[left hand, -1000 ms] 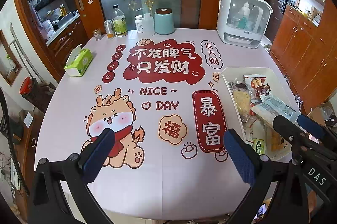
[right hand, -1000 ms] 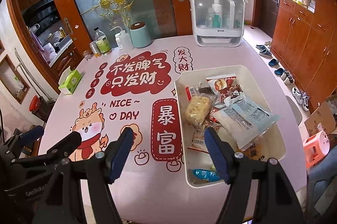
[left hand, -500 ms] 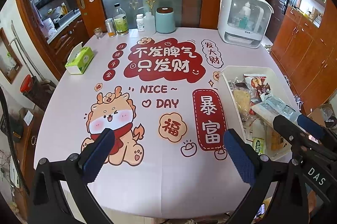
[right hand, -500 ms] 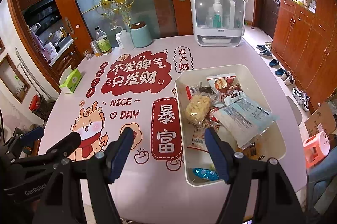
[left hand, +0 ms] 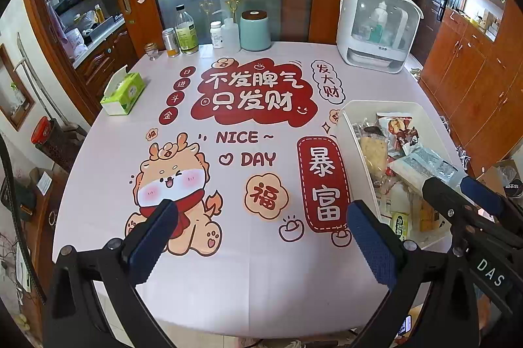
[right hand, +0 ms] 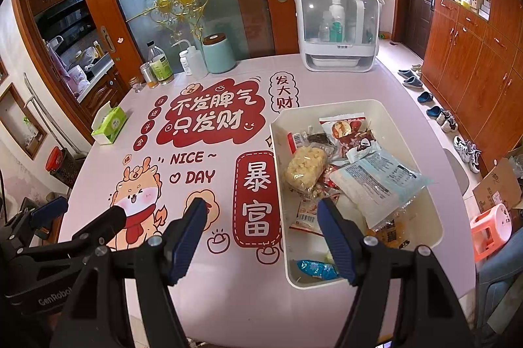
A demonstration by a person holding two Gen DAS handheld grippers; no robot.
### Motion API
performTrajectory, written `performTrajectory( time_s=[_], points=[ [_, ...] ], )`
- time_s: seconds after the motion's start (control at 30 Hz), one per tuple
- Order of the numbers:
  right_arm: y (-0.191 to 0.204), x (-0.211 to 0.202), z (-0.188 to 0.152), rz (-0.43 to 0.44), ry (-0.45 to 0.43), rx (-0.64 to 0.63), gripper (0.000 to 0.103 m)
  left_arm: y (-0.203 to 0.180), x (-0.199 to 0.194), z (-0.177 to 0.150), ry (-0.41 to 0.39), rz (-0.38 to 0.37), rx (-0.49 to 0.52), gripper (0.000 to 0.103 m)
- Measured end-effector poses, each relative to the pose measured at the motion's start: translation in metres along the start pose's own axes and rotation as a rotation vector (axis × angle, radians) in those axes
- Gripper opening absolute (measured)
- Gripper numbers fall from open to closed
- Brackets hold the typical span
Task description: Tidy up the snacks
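Note:
A white bin [right hand: 405, 132] stands on the right side of the table and holds several snack packets, among them a pale blue-and-white bag [right hand: 376, 181], a yellowish puffed snack [right hand: 305, 166] and a red packet [right hand: 346, 129]. The bin also shows in the left wrist view [left hand: 351, 138]. My right gripper [right hand: 263, 238] is open and empty, above the table at the bin's near left corner. My left gripper [left hand: 258, 245] is open and empty over the near table edge, left of the bin. The right gripper shows in the left wrist view [left hand: 457, 191].
The table has a pink printed cloth [left hand: 248, 276]. A green tissue box [left hand: 122, 91] lies far left. Bottles and a teal canister [left hand: 255, 30] stand at the back, with a white cabinet appliance [left hand: 376, 27] at back right. Wooden cupboards, shoes and a stool [right hand: 490, 227] lie to the right.
Both views have shifted slightly, as if the grippers drew back and up a little. Both stay open and empty; nothing on the table moved.

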State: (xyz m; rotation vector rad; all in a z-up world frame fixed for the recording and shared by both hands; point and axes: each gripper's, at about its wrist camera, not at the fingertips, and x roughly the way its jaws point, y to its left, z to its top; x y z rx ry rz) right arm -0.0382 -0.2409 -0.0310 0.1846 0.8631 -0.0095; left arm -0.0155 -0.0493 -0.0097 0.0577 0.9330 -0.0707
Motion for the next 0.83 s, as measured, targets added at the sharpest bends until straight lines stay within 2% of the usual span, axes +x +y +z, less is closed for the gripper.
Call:
performTrajectory(
  time_s=[0.83],
  points=[
    [0.0004,0.0004,-0.0017,0.002,0.002,0.000,0.071,-0.0004,0.0001,0.0006,0.002,0.000,0.001,0.102]
  ],
)
